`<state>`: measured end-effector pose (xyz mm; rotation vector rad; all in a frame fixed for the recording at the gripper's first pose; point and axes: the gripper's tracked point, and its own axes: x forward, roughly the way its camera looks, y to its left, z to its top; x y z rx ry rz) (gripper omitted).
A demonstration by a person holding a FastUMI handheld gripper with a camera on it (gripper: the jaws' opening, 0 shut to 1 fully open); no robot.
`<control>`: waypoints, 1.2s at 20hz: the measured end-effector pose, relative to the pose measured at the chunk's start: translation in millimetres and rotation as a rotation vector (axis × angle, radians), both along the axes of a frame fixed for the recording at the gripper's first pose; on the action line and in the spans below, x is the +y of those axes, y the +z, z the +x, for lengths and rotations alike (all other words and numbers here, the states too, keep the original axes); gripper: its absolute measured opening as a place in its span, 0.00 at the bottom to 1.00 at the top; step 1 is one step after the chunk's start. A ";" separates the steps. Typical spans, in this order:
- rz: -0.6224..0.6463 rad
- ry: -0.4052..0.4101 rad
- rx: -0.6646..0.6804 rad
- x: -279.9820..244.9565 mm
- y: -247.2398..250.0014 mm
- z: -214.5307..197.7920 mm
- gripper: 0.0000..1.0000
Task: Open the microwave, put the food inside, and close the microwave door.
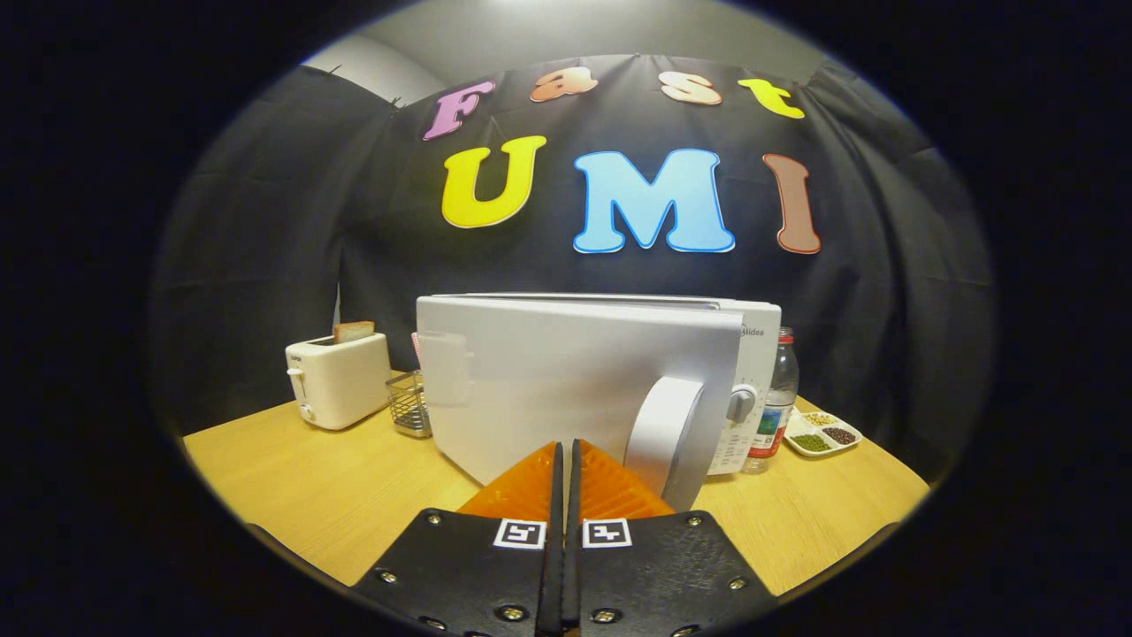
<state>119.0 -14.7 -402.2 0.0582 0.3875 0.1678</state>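
- Closing out, by the look of it: the gripper [563,456] had its two fingers pressed together with nothing between them, tips touching or just short of the door [566,389].
- Fingers [522,487] sat on the door's outer face, just beside the curved handle [665,433], which lay off to their right.
- My read was that closed fingers made a blunt pusher; no grip is needed to swing a door, so pinching the handle would only have added risk.
- The door stood swung partway out from the microwave [756,354], hinged on the far left and angled toward the camera, so the cavity behind it was hidden.
- Food for the task: I could not tell whether it was inside; the door blocked the view.
- Control panel with a knob [741,402] showed past the door's right edge.
- A water bottle [778,398] stood just right of the microwave, and a small tray of beans [822,435] lay beyond that.
- On the left, a wire basket [409,402] sat beside the microwave, and a toaster [339,380] holding a slice of bread [354,332] stood further out.
- Everything rested on a wooden table [309,487].
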 end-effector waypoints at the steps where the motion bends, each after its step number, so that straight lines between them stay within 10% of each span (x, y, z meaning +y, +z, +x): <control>1: -0.002 -0.017 0.001 -4.6 -2.3 6.9 0.01; 15: -0.035 -0.192 0.051 -33.2 -43.0 118.6 0.01; 24: -0.072 -0.197 0.079 -29.8 -44.9 117.9 0.05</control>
